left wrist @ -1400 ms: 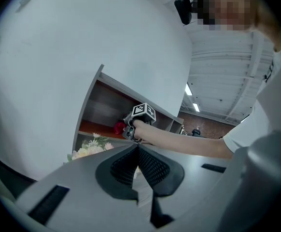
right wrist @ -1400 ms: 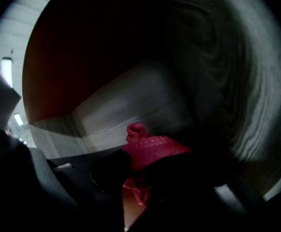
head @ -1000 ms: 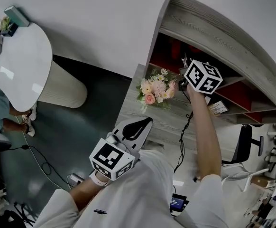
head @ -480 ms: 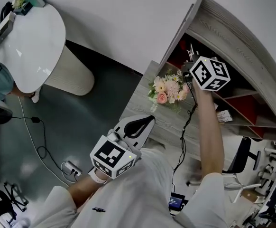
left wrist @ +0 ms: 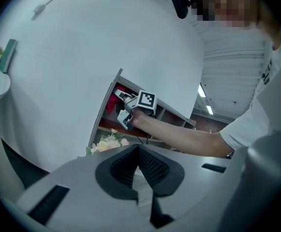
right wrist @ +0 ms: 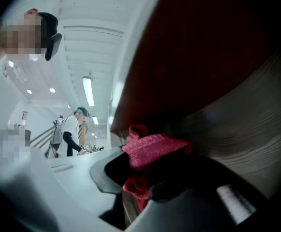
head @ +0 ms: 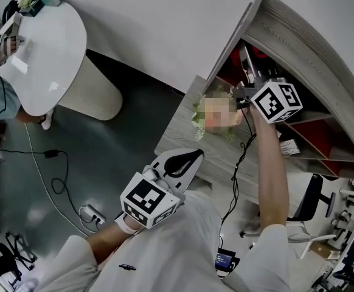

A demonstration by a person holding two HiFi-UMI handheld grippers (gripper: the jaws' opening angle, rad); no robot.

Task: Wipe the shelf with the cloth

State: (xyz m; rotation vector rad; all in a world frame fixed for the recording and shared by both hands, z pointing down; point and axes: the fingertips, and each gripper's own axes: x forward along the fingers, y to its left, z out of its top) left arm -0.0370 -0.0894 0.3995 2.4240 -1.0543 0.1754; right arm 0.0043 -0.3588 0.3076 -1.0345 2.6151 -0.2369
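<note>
Pinched between the jaws of our right gripper is the pink-red cloth, and the jaws are clamped on it. We see the cloth bunched into a wad. Its long axis runs along the jaws, from a crumpled end low between them up to their tips. At the tips a flatter fold sticks out past the jaws and points right, toward the wood-grain board of the shelf. The fold lies just beside that board, but we cannot tell whether it touches.

Our left gripper has its jaws pressed together at the tips with nothing between them.

Further out, the head view shows our right arm stretched forward and the right gripper reaching into the upper left compartment of the shelf, which has a dark red back. The left gripper sits low and close to our chest, well apart from the right one. It is at the near edge of the grey wood counter. A bunch of pale flowers stands on that counter below the right gripper. A white table stands off to the left on the dark floor.
</note>
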